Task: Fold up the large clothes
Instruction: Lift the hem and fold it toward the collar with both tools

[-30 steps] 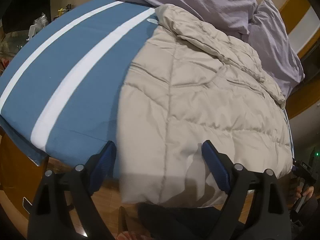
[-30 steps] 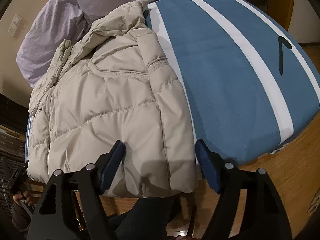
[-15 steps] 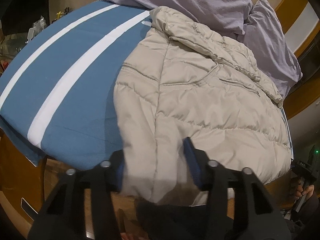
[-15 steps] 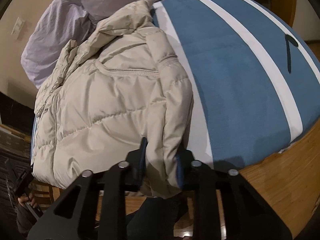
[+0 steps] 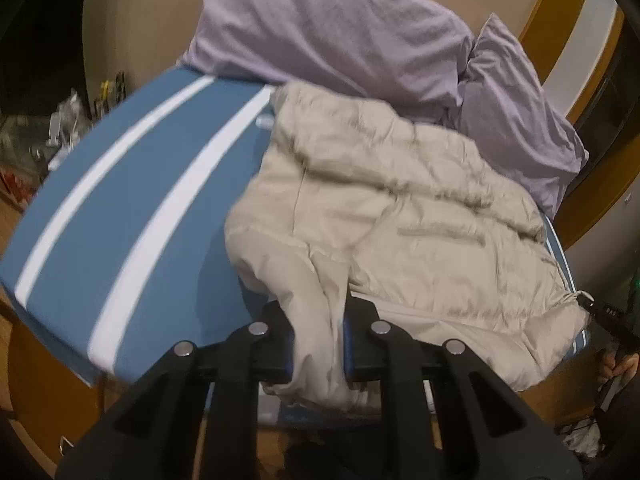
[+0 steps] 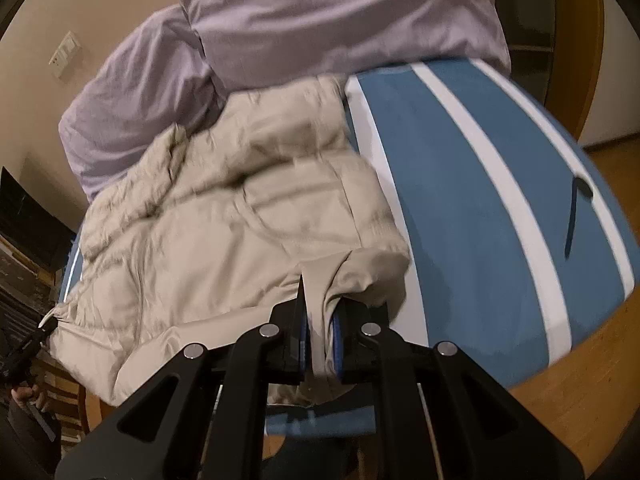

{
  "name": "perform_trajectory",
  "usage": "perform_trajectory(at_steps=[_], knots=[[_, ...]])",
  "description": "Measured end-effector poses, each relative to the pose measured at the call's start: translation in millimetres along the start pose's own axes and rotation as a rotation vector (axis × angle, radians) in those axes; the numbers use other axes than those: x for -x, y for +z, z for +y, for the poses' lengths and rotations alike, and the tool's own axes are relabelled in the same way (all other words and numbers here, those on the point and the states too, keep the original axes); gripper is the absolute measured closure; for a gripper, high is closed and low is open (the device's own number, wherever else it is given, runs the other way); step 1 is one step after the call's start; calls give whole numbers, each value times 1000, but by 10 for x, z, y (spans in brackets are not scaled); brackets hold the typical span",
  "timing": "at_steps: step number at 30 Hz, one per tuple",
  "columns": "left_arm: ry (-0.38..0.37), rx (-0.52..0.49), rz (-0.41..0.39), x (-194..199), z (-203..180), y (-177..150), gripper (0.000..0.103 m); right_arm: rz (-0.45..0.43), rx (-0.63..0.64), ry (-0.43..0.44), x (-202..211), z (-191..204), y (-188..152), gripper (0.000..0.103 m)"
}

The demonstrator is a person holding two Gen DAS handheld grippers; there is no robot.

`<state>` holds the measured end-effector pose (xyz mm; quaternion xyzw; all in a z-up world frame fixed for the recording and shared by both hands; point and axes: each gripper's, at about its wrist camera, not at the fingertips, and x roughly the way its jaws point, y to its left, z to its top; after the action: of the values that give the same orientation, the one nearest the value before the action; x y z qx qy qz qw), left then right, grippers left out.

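The beige puffer jacket (image 5: pixel 400 208) lies on the blue, white-striped bed (image 5: pixel 132 216), filling the centre and right of the left wrist view and the centre and left of the right wrist view, its collar end toward the lilac pillows (image 5: pixel 340 32) at the top of both frames. In the left wrist view the left gripper (image 5: pixel 318 344) sits at bottom centre, its jaws having just been closing, and they now pinch a bunched fold of the jacket's near hem between the blue pads; the cloth rises out of the jaws and runs up and right into the rest of the jacket, with the hem lifted off the bed edge. In the right wrist view the right gripper (image 6: pixel 320 344) is likewise at bottom centre, its jaws having just been closing, now clamped on the other near corner of the hem, where a rounded lobe of fabric bulges just above and to the right of the pads. The jacket spreads up and left from there. A thin dark object (image 6: pixel 576 216) lies on the bed at the right of that view, well apart from the jacket. The other gripper's tip touches the hem at the far edge of each frame. Both pictures are blurred.
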<state>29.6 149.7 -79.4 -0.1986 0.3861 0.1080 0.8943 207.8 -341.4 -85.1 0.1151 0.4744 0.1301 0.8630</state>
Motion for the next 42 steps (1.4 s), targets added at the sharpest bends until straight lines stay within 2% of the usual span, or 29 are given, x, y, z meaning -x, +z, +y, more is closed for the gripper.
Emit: perform_trajectory(at_steps=[8,17,35,42], knots=[[22,-48,-83,17,-156,544,86,-87,56,-16,8,256,490,93],[31,-58,-122,-200,-236,1160,86,-136,90,-20,-159,473,1085,93],[50,-92,-156,-935,-466,2425,87,-138,70,-55,-921,690,2284,93],[109,-91,-89,-1483,-482,2672,87,-80,48,-89,-1387,637,2530,93]])
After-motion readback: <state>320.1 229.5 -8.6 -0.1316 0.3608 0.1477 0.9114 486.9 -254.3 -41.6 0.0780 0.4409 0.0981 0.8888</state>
